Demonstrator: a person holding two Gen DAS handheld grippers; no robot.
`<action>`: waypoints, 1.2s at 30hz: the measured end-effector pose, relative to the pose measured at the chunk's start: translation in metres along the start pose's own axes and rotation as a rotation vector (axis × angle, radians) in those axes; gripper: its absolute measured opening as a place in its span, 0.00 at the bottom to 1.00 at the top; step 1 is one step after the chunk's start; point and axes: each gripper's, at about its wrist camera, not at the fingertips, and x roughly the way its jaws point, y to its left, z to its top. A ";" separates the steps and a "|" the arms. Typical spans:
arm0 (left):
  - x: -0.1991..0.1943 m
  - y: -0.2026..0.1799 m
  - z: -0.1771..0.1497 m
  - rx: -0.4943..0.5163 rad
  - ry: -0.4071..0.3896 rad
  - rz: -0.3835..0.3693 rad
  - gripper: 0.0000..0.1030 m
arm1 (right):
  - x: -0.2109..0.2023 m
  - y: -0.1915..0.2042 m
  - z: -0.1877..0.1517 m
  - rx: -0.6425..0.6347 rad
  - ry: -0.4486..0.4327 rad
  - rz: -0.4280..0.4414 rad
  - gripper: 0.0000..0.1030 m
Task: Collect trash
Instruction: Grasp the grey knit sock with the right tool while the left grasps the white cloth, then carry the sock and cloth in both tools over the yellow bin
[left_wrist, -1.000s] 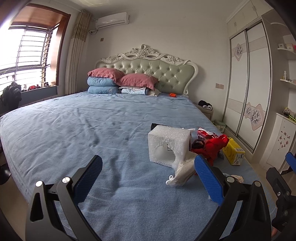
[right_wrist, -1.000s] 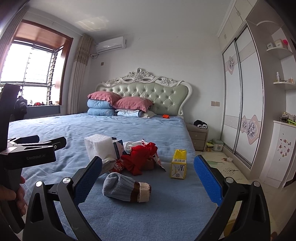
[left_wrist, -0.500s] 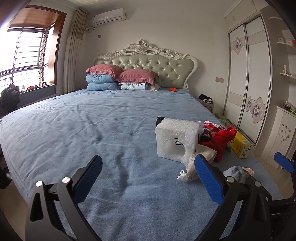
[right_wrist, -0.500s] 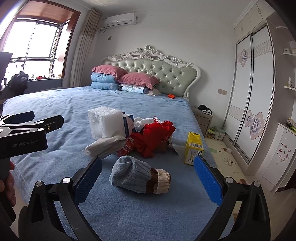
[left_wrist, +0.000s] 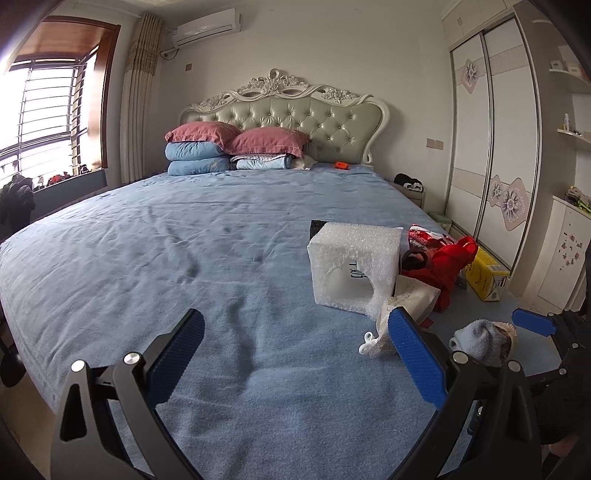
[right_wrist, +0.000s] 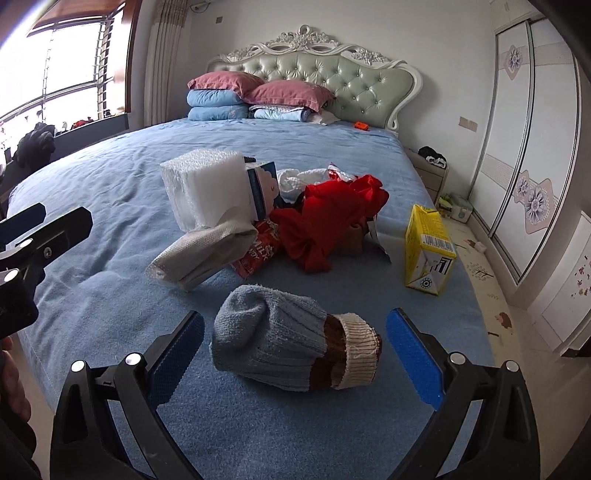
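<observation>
A pile lies on the blue bed: a white foam block, a grey-white sock, a red snack wrapper, a red cloth, a yellow carton and a blue knit sock with brown and cream cuff. My right gripper is open, its jaws on either side of the blue sock, not touching it. My left gripper is open and empty over bare bed, left of the foam block. The blue sock and a right fingertip show in the left wrist view.
Pillows and folded quilts lie by the headboard, with a small orange object. The bed's right edge drops to the floor beside a nightstand and wardrobe. The left gripper's body is at the left.
My right gripper has moved forward and down onto the blue sock, which now lies between its jaws. My left gripper has moved closer to the foam block. Both stay open.
</observation>
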 end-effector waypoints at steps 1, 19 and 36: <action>0.001 -0.002 0.000 0.005 0.004 -0.004 0.96 | 0.003 -0.002 -0.001 0.011 0.015 0.010 0.79; 0.066 -0.057 -0.006 0.114 0.210 -0.145 0.63 | -0.046 -0.047 -0.013 0.094 -0.123 0.147 0.33; 0.029 -0.077 -0.005 0.104 0.172 -0.278 0.10 | -0.061 -0.075 -0.028 0.143 -0.167 0.186 0.34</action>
